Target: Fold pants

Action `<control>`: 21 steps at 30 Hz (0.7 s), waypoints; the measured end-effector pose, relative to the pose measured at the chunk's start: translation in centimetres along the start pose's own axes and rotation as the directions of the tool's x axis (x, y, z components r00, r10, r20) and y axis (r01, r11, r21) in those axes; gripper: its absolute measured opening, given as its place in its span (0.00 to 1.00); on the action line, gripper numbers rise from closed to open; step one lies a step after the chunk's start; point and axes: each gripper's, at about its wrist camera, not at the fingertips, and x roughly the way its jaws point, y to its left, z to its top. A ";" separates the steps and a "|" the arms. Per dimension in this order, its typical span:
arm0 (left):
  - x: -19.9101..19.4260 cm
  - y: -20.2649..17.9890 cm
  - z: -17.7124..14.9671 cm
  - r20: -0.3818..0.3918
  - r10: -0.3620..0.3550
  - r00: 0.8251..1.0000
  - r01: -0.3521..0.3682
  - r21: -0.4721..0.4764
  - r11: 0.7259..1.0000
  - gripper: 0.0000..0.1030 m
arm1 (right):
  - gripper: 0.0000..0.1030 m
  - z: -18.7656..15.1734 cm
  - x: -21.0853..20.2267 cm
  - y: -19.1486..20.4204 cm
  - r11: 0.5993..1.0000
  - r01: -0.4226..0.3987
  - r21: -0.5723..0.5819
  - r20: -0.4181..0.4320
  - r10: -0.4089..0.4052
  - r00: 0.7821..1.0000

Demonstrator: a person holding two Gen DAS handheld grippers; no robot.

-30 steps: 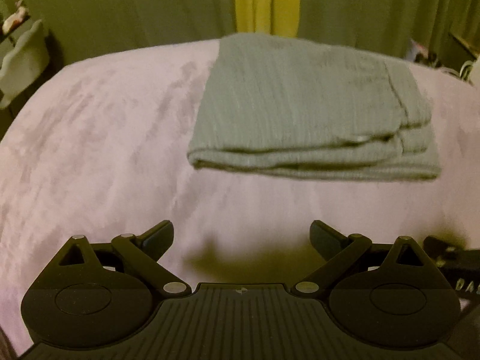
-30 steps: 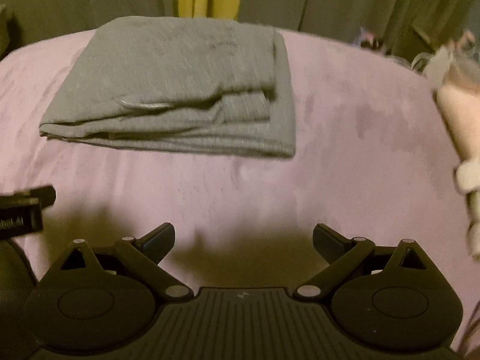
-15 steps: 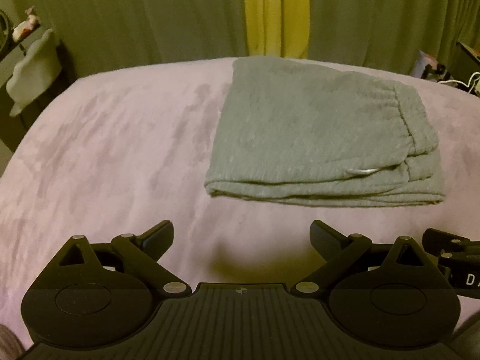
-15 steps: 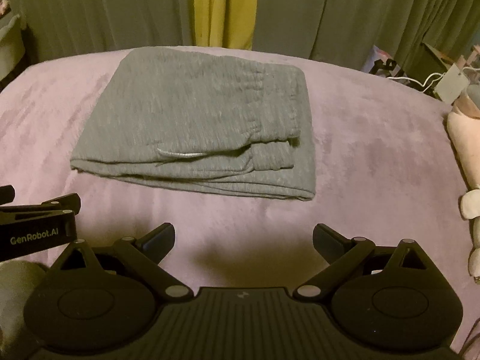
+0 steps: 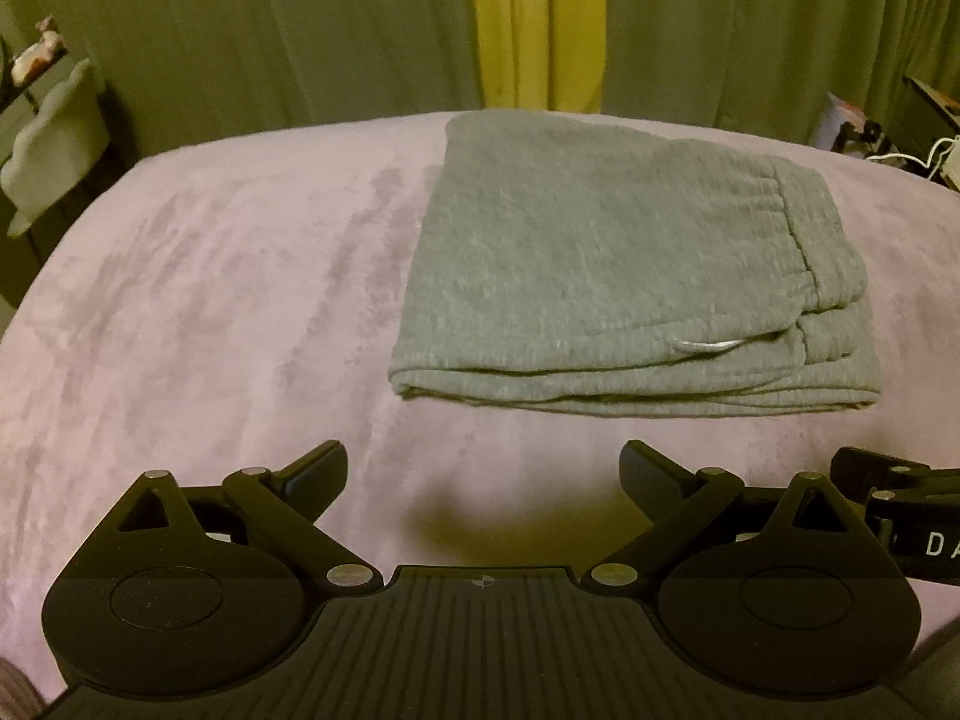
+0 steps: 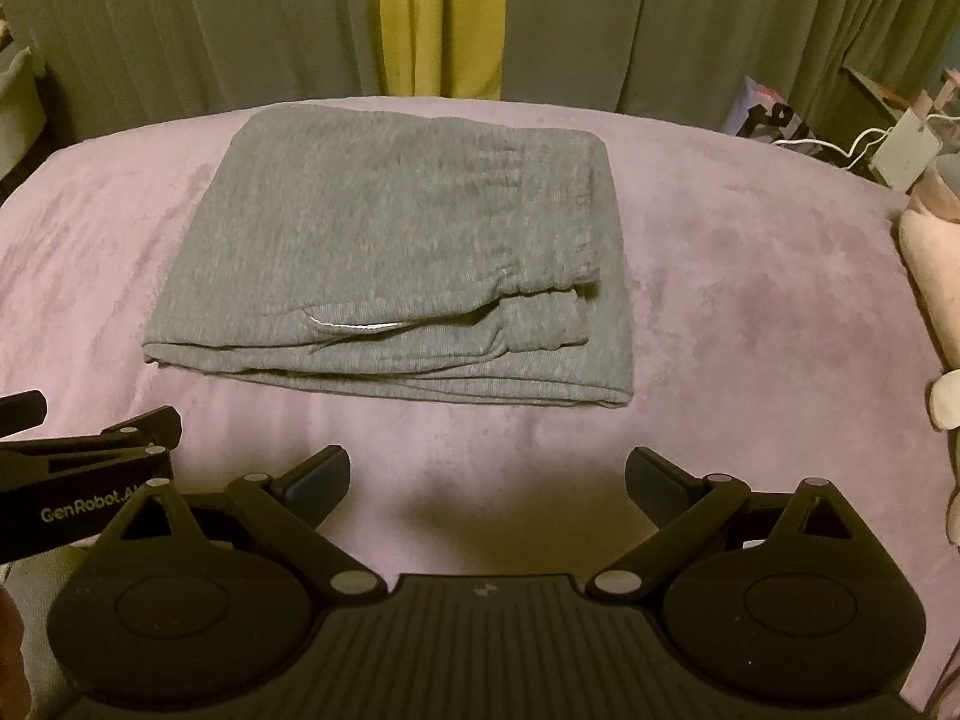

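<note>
Grey pants [image 5: 618, 258] lie folded into a compact rectangle on the pink bed cover [image 5: 210, 300], with the elastic waistband at the right and stacked layers along the near edge. They also show in the right wrist view [image 6: 396, 252]. My left gripper [image 5: 483, 471] is open and empty, above the cover short of the pants' near edge. My right gripper [image 6: 486, 474] is open and empty, likewise short of the pants. Each gripper shows at the edge of the other's view: the right one [image 5: 900, 504] and the left one [image 6: 90, 456].
Green curtains with a yellow strip [image 5: 540, 30] hang behind the bed. A pale cushion or toy [image 6: 936, 276] lies at the bed's right edge. Clutter and cables [image 6: 888, 150] sit at the far right. A light object [image 5: 54, 144] stands at the far left.
Both grippers have risen and pulled back from the folded pants, so the pants show from higher up and more fully. The pants have not moved.
</note>
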 end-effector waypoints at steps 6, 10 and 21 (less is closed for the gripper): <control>0.3 -0.1 0.1 -0.011 -0.010 1.000 0.010 0.005 1.000 0.97 | 0.96 0.0 0.2 0.0 1.000 -0.001 -0.004 -0.007 0.001 1.000; 0.3 -0.4 0.1 -0.010 -0.011 1.000 0.011 0.014 1.000 0.97 | 0.96 0.1 0.3 -0.1 1.000 -0.004 -0.001 -0.009 0.004 1.000; 0.4 -0.6 0.1 -0.016 -0.014 1.000 0.014 0.014 1.000 0.97 | 0.96 0.0 0.5 -0.2 1.000 -0.010 0.004 -0.015 0.010 1.000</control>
